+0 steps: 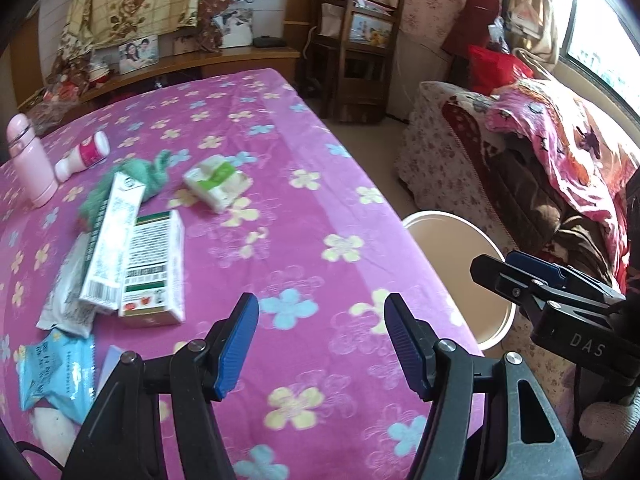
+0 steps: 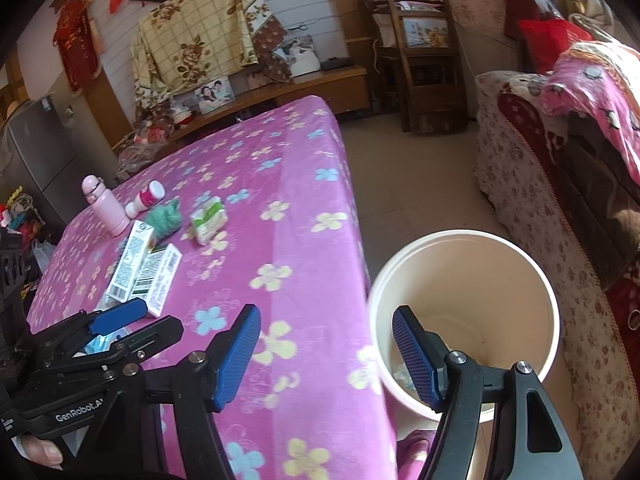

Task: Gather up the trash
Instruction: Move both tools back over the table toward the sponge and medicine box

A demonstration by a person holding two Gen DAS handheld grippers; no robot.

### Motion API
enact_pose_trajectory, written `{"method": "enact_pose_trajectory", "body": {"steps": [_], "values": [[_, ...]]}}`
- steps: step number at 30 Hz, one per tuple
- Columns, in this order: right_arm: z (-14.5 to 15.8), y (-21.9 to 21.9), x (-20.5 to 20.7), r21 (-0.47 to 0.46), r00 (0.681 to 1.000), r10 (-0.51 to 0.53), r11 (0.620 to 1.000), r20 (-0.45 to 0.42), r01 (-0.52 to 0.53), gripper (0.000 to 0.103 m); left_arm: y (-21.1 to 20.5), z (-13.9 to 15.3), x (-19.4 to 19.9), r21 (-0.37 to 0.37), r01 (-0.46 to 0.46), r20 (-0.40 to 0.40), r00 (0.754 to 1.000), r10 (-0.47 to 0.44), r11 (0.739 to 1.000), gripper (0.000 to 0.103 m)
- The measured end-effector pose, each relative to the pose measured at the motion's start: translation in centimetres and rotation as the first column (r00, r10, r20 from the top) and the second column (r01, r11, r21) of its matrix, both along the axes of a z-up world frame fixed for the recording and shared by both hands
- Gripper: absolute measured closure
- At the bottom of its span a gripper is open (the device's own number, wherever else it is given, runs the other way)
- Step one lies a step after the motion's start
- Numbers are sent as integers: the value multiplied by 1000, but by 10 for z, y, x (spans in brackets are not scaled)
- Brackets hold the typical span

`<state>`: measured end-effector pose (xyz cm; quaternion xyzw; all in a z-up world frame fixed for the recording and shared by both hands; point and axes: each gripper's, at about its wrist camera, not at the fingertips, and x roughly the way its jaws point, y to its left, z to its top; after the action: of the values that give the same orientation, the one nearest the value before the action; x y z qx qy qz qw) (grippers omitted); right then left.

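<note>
My left tongs point(image 1: 322, 344) gape wide and empty over the bare near stretch of the purple flower-print cloth surface point(image 1: 304, 216). My right tongs point(image 2: 326, 354), equally spread and holding nothing, straddle the surface's right edge and the round cream plastic bucket point(image 2: 552, 312) standing on the floor just beside it. The trash lies left: two white printed cartons point(image 1: 134, 248) side by side, a crumpled white-green tissue pack point(image 1: 216, 182), and a light-blue foil wrapper point(image 1: 56, 364).
</note>
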<state>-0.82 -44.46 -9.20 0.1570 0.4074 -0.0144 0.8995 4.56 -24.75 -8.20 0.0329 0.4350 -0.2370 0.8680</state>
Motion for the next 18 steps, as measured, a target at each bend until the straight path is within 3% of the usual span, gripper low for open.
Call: {"method": "enact_pose_trajectory", "body": {"steps": [18], "values": [[-4, 89, 22, 22, 989, 147, 989, -30, -146, 31, 91, 4, 1, 18, -108, -11, 994, 109, 994, 37]]}}
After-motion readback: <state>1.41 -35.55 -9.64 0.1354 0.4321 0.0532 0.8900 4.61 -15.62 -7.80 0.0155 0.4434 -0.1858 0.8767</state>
